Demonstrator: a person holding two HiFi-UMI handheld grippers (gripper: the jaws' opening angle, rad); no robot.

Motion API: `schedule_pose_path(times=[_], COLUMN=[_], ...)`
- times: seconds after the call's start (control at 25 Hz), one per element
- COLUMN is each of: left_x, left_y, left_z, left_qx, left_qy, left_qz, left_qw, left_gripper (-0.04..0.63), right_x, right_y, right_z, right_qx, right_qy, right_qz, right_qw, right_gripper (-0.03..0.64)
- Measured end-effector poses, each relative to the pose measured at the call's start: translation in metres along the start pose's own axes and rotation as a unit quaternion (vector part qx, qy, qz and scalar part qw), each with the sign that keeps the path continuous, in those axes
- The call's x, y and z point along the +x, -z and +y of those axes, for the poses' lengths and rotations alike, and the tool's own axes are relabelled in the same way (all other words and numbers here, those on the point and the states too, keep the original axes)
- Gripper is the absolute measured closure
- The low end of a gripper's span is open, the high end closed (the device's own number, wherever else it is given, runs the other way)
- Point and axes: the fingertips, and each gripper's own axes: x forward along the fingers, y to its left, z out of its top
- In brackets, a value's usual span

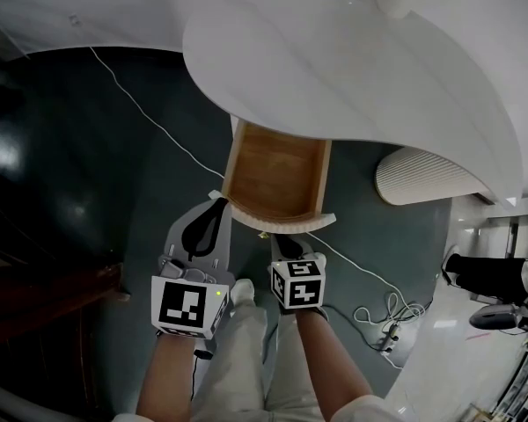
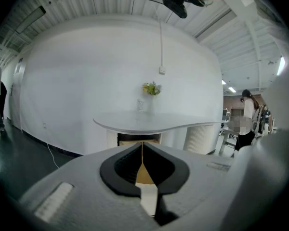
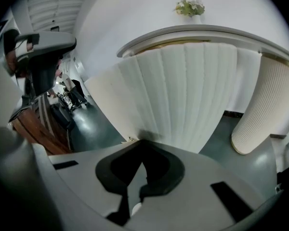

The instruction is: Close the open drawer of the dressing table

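The open wooden drawer with a ribbed white front juts out mid-frame from the curved white desk. Both claws are closed and empty. The left claw is at the drawer's lower-left corner and the right claw is against its front.

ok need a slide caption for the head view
Shut, empty left gripper and right gripper at the white front of the open wooden drawer under the dressing table.

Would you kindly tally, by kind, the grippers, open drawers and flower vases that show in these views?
Grippers: 2, the left gripper and the right gripper
Open drawers: 1, the open drawer
Flower vases: 1, the flower vase
Total: 4
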Motion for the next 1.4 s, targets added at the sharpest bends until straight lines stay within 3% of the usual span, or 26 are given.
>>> schedule_pose_path(times=[0.4, 1.4], left_x=[0.009, 0.043], left_y=[-0.004, 0.005], left_z=[0.004, 0.003], left_qx=[0.005, 0.017], left_qy=[-0.006, 0.006], left_qz=[0.001, 0.013], left_qw=[1.0000, 0.9998], left_gripper=[0.577, 0.577], right_x=[0.009, 0.042], right_y=[-0.016, -0.068], right_z=[-0.012, -0.042], right_qx=[0.007, -0.032], right_qy=[0.013, 0.028], right_qz=[-0.020, -0.039], right_qw=[1.000, 0.998], right_gripper=[0.620, 0.621])
